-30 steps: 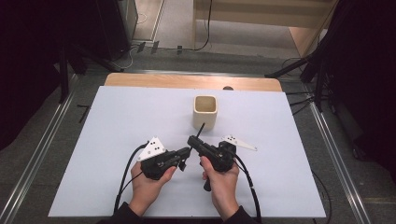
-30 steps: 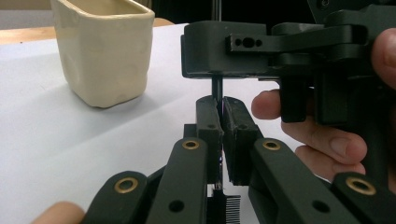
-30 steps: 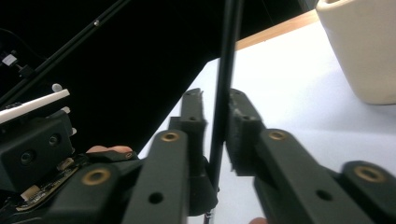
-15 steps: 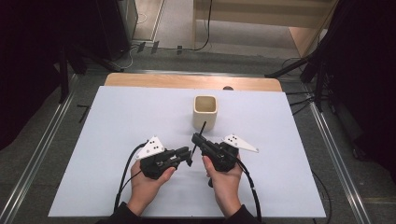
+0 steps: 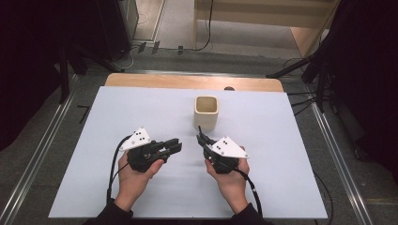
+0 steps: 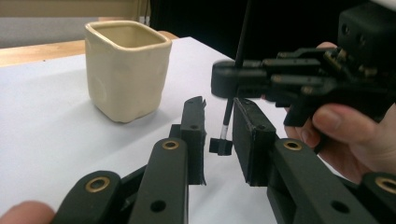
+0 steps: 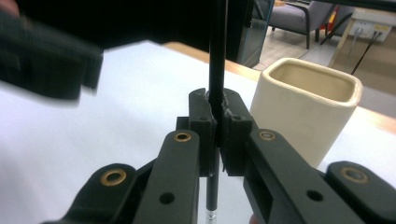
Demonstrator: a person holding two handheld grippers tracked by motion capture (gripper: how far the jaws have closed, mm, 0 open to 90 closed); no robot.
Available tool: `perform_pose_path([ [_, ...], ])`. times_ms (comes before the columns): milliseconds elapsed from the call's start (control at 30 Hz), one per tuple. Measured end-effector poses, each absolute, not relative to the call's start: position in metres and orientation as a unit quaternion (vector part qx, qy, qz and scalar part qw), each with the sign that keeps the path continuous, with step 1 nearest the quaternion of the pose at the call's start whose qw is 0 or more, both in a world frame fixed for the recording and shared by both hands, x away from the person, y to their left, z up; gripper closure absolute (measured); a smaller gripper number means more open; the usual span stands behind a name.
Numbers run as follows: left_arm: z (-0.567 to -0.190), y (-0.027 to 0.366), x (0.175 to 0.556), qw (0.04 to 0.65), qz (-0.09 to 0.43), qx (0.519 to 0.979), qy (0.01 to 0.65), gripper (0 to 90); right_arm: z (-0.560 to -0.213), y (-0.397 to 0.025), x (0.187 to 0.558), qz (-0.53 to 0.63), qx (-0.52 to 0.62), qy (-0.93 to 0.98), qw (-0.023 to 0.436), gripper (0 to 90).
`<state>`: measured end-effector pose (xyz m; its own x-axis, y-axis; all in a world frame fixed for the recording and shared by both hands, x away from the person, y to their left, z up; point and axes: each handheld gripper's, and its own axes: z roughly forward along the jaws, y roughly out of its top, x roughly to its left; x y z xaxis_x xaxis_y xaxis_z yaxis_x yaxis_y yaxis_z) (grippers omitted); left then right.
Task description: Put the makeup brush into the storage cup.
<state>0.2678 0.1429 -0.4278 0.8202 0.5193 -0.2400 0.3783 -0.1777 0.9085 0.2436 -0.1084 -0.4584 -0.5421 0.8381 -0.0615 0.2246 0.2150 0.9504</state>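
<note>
Two grippers low over the white counter (image 5: 281, 140), side by side near its front edge. Leftmost, the left gripper (image 5: 174, 146) — fingers (image 6: 195, 135) spread apart, holding nothing, pointed across toward its partner. Just right of it, the right gripper (image 5: 201, 139), fingers (image 7: 201, 122) clamped tight on a thin black pen (image 7: 216, 56). Pen's long axis roughly upright between those pads: upper length rising past them, lower tip with a pale band poking out beneath. Seen from the left gripper view, the pen (image 6: 232, 100) hanging just ahead of the open gap, slightly right of centre, its lower end beside a small dark piece — identity unclear. Farther right and beyond, a cream square cup (image 5: 206, 112), upright, mouth open, apart from both grippers. Right gripper nearer the cup and already carrying the pen, so likely the one to lift and drop it in. Needed for that: pen kept vertical, tip brought over the rim, then released. Possible snag — tip catching the cup's wall.
</note>
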Motion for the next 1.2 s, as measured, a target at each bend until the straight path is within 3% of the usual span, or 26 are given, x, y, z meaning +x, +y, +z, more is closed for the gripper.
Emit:
perform_pose_path([
  [467, -0.416, 0.143, 0.268, 0.539, 0.063, 0.792, 0.280, 73.6, -0.466, -0.083, 0.237, 0.395, 0.247, 0.794, 0.390, 86.5],
  [1200, -0.415, 0.130, 0.268, 0.480, 0.054, 0.825, 0.293, 76.1, -0.474, -0.065, 0.228, 0.321, 0.135, 0.819, 0.456, 86.6],
])
